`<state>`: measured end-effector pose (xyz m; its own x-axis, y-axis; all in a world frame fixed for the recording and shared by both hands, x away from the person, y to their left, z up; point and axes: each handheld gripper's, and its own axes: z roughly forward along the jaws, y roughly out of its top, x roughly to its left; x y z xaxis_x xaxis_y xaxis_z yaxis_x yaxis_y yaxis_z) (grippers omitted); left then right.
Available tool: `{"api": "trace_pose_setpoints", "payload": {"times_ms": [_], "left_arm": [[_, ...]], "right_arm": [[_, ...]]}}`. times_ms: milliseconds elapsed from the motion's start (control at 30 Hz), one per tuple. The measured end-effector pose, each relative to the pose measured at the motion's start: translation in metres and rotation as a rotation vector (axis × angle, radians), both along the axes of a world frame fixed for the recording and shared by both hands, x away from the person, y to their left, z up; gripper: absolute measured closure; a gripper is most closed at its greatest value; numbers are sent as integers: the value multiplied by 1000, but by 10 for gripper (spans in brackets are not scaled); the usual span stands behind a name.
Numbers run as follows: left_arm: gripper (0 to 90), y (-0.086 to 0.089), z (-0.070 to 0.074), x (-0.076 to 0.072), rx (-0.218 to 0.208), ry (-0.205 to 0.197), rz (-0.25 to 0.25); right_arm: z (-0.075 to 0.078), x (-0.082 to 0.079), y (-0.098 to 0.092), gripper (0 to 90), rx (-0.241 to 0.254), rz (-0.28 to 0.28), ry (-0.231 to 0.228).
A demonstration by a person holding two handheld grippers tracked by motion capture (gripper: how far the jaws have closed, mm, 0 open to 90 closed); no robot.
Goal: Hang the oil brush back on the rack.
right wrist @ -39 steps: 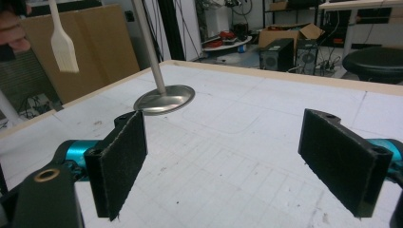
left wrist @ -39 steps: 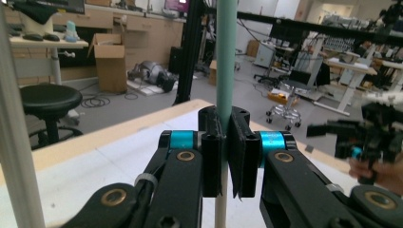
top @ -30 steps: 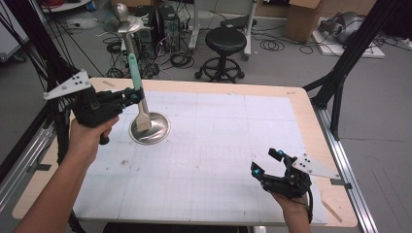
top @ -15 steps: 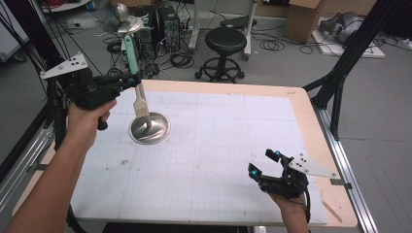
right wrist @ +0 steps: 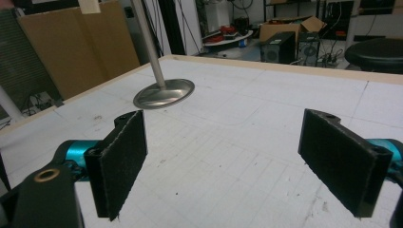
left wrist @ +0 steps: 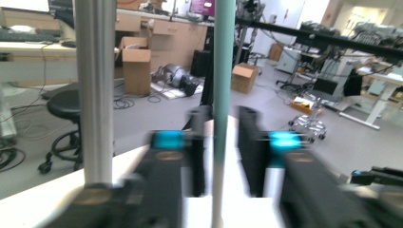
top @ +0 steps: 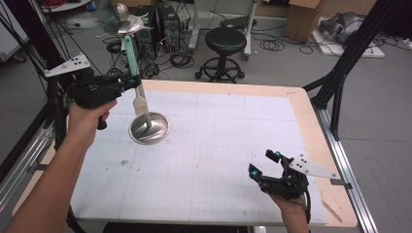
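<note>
Left gripper is clamping its 2 jaws on the teal handle of a long steel ladle, the handle running up between them in the left gripper view. The ladle is standing nearly upright, its round silver bowl sitting on the white gridded tabletop just below the jaws. Right gripper is sitting low at the near right with jaws spread wide, holding nothing; the bowl is lying well ahead of them.
</note>
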<state>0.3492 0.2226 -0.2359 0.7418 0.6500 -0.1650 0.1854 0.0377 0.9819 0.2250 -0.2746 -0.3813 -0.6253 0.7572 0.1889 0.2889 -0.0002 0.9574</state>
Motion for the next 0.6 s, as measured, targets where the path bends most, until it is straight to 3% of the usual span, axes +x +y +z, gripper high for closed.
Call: {"api": "trace_pose_setpoints", "payload": {"times_ms": [100, 267, 433, 533, 600], "left_arm": [[441, 6, -9, -5, -6, -33, 19], [350, 20, -29, -22, -29, -47, 9], [155, 28, -52, -42, -43, -42, 18], [155, 32, -67, -52, -49, -33, 4], [156, 32, -76, -59, -39, -52, 1]], "right_arm": [[0, -1, -2, 157, 2, -5, -1], [0, -2, -5, 157, -8, -38, -1], [-3, 0, -7, 157, -68, -79, 4], [-6, 0, -8, 157, -89, -87, 17], [-7, 0, -8, 157, -98, -90, 16]]}}
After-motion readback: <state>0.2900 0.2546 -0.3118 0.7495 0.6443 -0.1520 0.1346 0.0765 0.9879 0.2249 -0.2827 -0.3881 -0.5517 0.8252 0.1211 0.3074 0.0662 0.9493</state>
